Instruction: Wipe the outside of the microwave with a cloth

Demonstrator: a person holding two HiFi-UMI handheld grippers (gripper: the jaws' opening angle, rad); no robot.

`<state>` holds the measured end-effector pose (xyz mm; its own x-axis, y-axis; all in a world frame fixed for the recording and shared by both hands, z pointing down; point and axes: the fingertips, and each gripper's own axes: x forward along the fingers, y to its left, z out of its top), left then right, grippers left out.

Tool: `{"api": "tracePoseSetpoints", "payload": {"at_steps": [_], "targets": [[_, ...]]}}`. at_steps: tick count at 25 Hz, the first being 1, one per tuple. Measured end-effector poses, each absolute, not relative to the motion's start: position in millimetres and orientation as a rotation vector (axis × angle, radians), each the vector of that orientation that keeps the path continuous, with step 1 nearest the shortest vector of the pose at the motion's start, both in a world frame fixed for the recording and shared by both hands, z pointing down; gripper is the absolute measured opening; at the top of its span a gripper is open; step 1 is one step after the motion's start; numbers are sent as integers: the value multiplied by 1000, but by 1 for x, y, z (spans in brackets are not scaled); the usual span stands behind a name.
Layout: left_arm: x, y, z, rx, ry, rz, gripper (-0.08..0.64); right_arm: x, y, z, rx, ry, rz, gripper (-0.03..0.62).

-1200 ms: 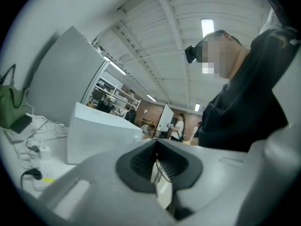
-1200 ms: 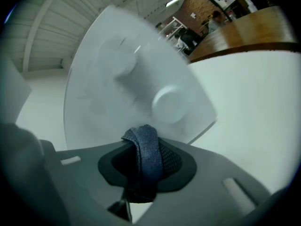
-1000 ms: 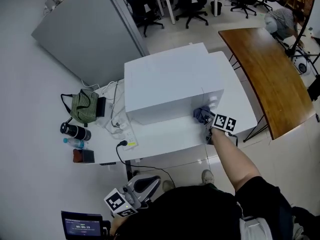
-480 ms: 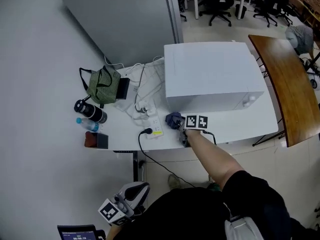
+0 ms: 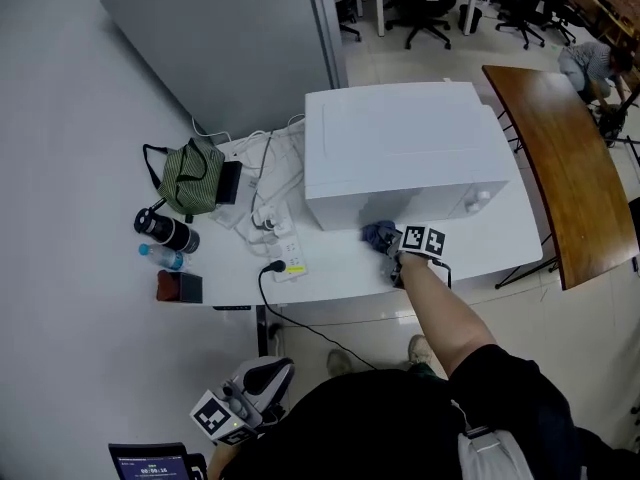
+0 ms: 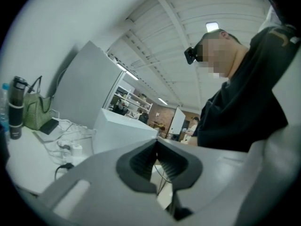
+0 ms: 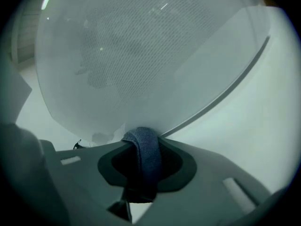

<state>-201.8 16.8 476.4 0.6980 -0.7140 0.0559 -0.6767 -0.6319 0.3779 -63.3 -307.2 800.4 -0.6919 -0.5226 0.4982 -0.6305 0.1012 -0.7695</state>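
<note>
On the white table (image 5: 330,278), the largest item is the microwave (image 5: 400,148): a plain white box, its top bare, its front face turned toward the person, with two pale knobs (image 5: 478,200) at the right end of that face. In the right gripper view its door window (image 7: 141,55) fills most of the frame, glossy and set with a fine dotted mesh. A grey partition (image 5: 235,43) stands behind the table's left end, and a brown wooden table (image 5: 560,158) runs along its right.

Left of the microwave lie a green striped bag (image 5: 188,180), a tangle of white cables with a power strip (image 5: 285,253), a dark flask (image 5: 166,232) and a small clear bottle (image 5: 160,257).

The cloth (image 5: 379,234) is dark blue-grey with a coarse, denim-like weave. It sits bunched against the lower front of the microwave, left of centre, close to where that face meets the tabletop.

The right gripper (image 5: 390,242) is held out on an extended arm, its jaws clamped on a folded strip of the cloth (image 7: 146,157), whose upper end lies against the door's bottom edge.

The left gripper (image 5: 272,375) is held low beside the person, well apart from the table; its jaws meet at the tips with nothing between them.
</note>
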Motion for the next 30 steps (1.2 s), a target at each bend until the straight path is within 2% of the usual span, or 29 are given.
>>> {"api": "tracePoseSetpoints", "payload": {"at_steps": [9, 13, 16, 23, 27, 30], "targets": [[-32, -32, 448, 2638, -852, -108, 5, 261, -353, 791, 1709, -2112, 1556, 92], [2, -30, 438, 2651, -859, -84, 5, 332, -379, 753, 1795, -2170, 1482, 92], [8, -22, 431, 2654, -904, -93, 5, 316, -363, 725, 1583, -2361, 1465, 92], [-34, 17, 403, 2712, -985, -205, 5, 181, -193, 667, 870, -2732, 1516, 95], [-80, 58, 394, 2772, -958, -269, 5, 111, -116, 621, 704, -2877, 1508, 98], [-119, 100, 403, 2796, -925, -262, 5, 72, -66, 582, 731, -2967, 1336, 100]]}}
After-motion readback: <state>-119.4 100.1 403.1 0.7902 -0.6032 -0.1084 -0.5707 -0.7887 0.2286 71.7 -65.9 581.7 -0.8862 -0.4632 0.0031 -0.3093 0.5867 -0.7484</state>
